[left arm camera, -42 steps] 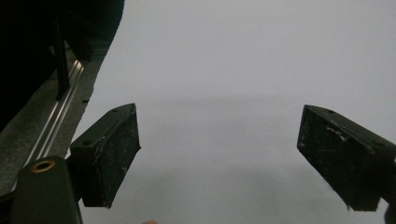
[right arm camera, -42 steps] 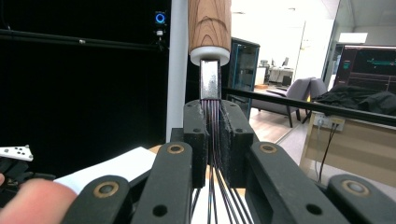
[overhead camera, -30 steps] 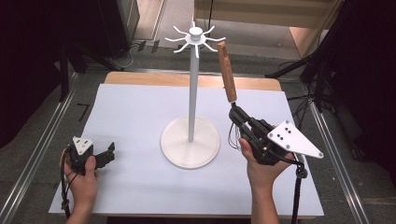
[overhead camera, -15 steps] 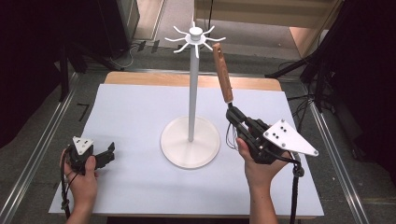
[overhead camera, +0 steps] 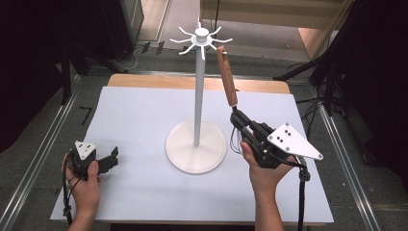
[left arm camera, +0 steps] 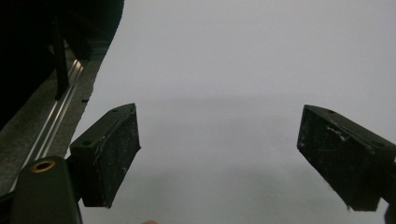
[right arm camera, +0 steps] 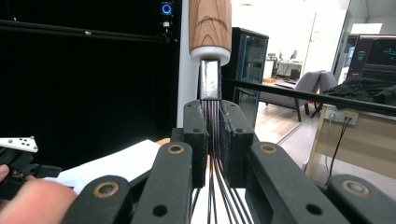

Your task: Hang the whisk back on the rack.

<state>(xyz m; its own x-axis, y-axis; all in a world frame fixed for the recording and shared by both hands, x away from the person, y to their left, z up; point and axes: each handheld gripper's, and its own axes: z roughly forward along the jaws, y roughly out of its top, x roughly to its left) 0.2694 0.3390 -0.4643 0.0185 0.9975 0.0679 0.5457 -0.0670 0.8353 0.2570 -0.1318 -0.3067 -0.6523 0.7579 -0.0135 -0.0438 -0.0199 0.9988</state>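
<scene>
**Wood-handled whisk clamped in right tool beside white hook stand**

Wood forms the handle of the whisk [overhead camera: 226,77], which stands nearly upright, handle end up, above the right half of the desk [overhead camera: 130,115]. The handle top lies just beside one hook of the white stand's [overhead camera: 196,144] crown; whether it touches the hook cannot be told. In the right gripper view the handle [right arm camera: 210,23] ends in a white collar, below which a metal neck and thin dark wires run down between the jaws.

**Right tool.** The right tool [overhead camera: 237,117] is closed tight on the whisk's wires just below the neck. The right gripper view shows the two black jaws [right arm camera: 212,140] pressed against the wire bundle from both sides. The person's right hand [overhead camera: 262,171] grips the tool body near the desk's right edge, toward the front. The grey three-cornered plate on top faces upward.

**Left tool.** The left tool [overhead camera: 114,155] sits low over the desk near the front left corner, held by the left hand [overhead camera: 84,185]. Its jaws stand wide apart and hold nothing; the left gripper view shows the two pads [left arm camera: 112,156] with bare white desk surface between them.

**Stand.** The round base rests on the desk near its centre. A slim white pole rises from it to a ring of curved hooks at the top. The base lies well apart from the left tool and near the right tool.

**Desk.** A white sheet covers the top; a wooden strip shows along the far edge.
</scene>
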